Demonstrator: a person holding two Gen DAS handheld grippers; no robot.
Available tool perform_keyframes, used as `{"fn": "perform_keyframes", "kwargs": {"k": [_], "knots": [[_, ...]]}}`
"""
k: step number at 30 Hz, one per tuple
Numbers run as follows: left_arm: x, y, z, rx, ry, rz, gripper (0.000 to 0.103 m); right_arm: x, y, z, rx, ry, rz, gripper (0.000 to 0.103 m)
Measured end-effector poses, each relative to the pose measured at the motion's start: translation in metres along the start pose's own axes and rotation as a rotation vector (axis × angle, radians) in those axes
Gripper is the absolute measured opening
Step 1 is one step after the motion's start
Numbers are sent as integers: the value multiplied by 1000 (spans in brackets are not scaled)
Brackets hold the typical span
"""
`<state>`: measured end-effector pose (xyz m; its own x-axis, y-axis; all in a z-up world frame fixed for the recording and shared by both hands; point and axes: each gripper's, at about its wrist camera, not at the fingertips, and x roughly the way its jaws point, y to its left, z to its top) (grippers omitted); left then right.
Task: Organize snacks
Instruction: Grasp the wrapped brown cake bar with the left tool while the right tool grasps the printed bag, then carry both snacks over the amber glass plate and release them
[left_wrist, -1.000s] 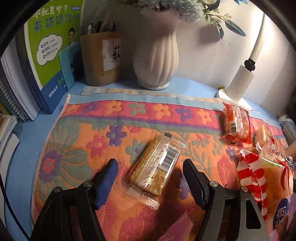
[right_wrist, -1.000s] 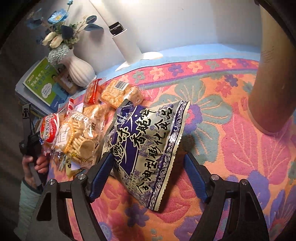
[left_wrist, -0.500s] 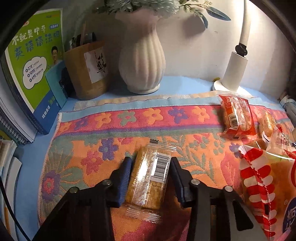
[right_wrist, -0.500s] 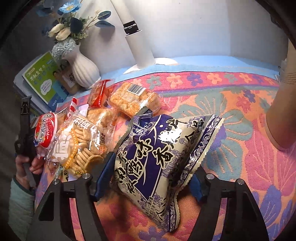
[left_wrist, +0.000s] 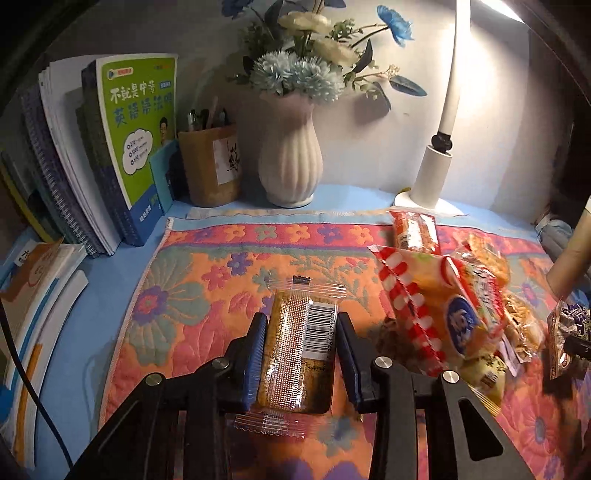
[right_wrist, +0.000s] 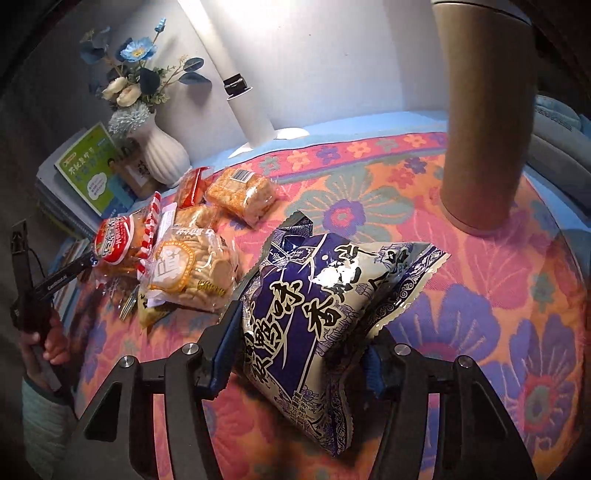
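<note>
My left gripper (left_wrist: 301, 347) is shut on a clear-wrapped cracker pack (left_wrist: 299, 343) with a barcode and holds it lifted above the floral cloth (left_wrist: 207, 295). My right gripper (right_wrist: 301, 339) is shut on a blue-and-white snack bag (right_wrist: 314, 295), raised off the cloth. A pile of snacks lies in between: a red-striped bag (left_wrist: 436, 306), a round-cookie bag (right_wrist: 188, 273), a rice-cracker pack (right_wrist: 240, 195) and a small red pack (left_wrist: 413, 229).
A white vase with flowers (left_wrist: 290, 162), a pen holder (left_wrist: 208, 166), standing books (left_wrist: 122, 155) and a white lamp base (left_wrist: 432, 177) line the back wall. A tall tan cylinder (right_wrist: 484, 118) stands at the right on the cloth.
Both grippers have closed on their packs and lifted them off the cloth. The left one rose with the cracker pack, the right one with the blue bag.
</note>
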<state>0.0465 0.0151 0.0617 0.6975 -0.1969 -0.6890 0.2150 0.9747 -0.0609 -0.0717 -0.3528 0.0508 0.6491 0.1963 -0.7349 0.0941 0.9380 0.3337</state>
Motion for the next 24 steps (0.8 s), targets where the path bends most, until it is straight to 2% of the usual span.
{"fn": "perform_keyframes", "kwargs": {"k": [6,12,18,24], "knots": [[-47,-17,-16,-61,-30,-82,35,-36,-7,-20,20,-22,30,56],[-84,-62,-19,-37,-52,-140,35,-72,-12,-31,24,-75,47,56],[-107,-129,-17,33,-55,-215,35,-103,-32,-41,67,-124,59,56],[-119,-217,-16,141,-53,-314,35,-139,-67,-48,120,-184,13,56]]}}
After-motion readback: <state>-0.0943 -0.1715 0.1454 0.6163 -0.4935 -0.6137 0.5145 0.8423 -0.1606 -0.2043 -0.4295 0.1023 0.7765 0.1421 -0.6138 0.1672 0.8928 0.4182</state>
